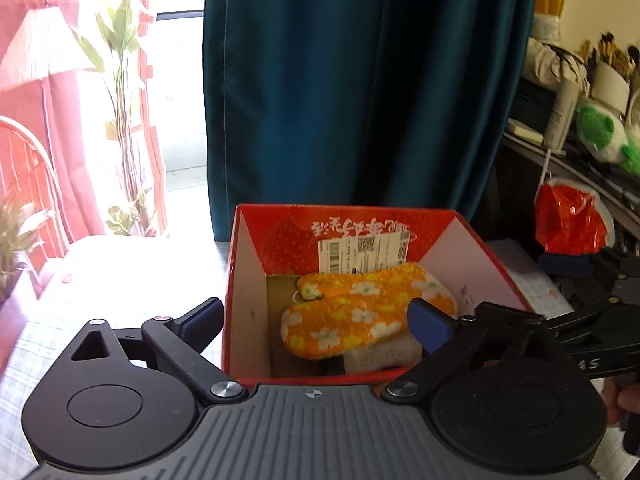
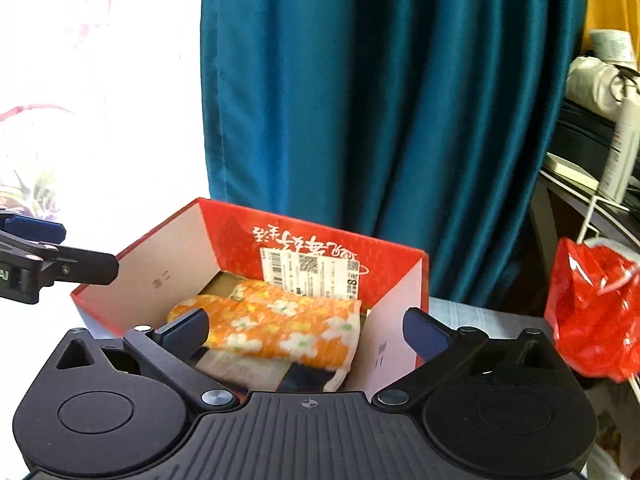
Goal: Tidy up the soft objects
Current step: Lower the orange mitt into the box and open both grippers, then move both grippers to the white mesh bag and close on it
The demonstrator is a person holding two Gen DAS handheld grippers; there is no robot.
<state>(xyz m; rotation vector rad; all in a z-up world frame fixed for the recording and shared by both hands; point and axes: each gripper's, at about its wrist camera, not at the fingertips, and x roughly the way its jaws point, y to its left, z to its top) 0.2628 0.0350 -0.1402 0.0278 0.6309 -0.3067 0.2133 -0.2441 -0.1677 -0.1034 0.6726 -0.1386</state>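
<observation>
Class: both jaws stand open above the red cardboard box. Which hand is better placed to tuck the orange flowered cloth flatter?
Probably the right gripper: its open jaws straddle the orange flowered cloth inside the red cardboard box. The left gripper has one jaw outside the box wall.

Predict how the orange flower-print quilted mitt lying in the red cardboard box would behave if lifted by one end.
The orange flower-print quilted mitt probably droops: it already sags over the pale cloth beneath. Padded fabric suggests lightness, easy gripping, nothing fragile.
</observation>
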